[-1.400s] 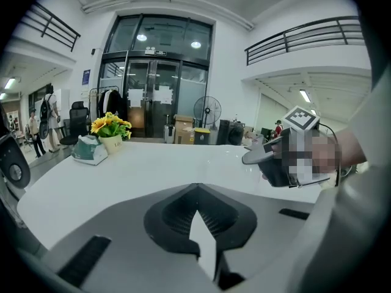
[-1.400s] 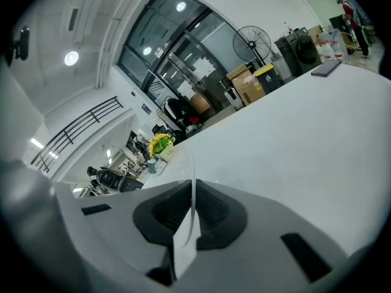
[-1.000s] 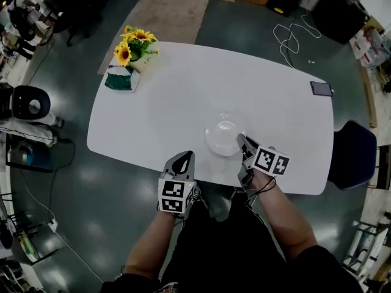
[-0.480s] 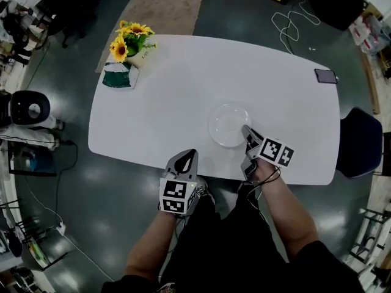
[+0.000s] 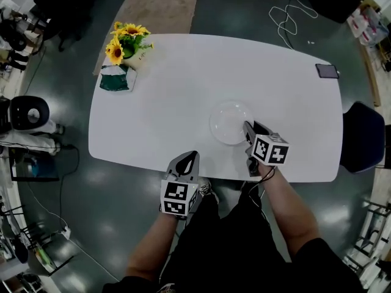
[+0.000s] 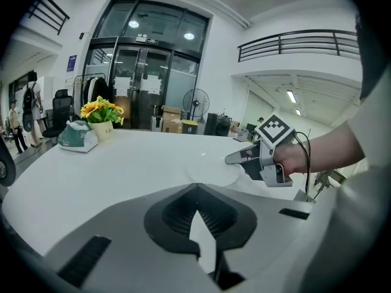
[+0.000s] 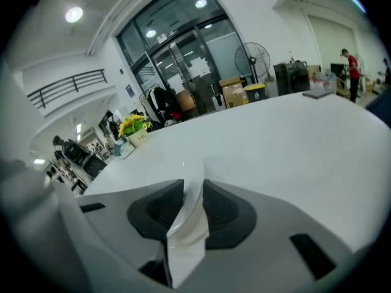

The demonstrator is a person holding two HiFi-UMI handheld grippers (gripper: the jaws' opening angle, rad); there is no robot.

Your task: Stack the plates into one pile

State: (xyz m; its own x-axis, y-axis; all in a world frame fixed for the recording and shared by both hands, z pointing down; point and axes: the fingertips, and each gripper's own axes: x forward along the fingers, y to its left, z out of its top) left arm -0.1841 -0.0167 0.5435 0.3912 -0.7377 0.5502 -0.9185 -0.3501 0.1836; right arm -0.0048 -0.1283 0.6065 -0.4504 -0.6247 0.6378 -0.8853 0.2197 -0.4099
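- Head view: white table [image 5: 171,102]; clear plate [image 5: 230,122] lies flat right of centre, toward the near edge. Can't tell if it's one plate or several stacked.
- R gripper [image 5: 248,130] reaches in from the near-right, tips at the plate's near-right rim. Jaw gap not readable from above.
- R gripper view settles it: the plate rim stands between the jaws, which have just been opening. Pads are off the rim on both sides, so no grip.
- L gripper [image 5: 188,159] sits at the table's near edge, left of the plate & apart from it.
- L gripper view: jaws closed tip to tip, nothing between. It also shows the R gripper side-on beside the plate, w/ the person's hand [image 6: 294,158] behind the marker cube. R gripper view doesn't show the L gripper at all.
- Sunflowers [image 5: 124,40] & a green tissue box [image 5: 114,79] are at the far-left corner, touching or nearly so. All 3 views show them.
- Only the head view shows the phone [image 5: 327,71] near the far-right edge, a dark chair [image 5: 361,136] to the right, a rug [image 5: 160,6] & a cable [image 5: 292,18] on the floor.
- Only the gripper views show glass doors [image 6: 142,72], a standing fan [image 7: 252,58] & a balcony rail [image 6: 299,41].
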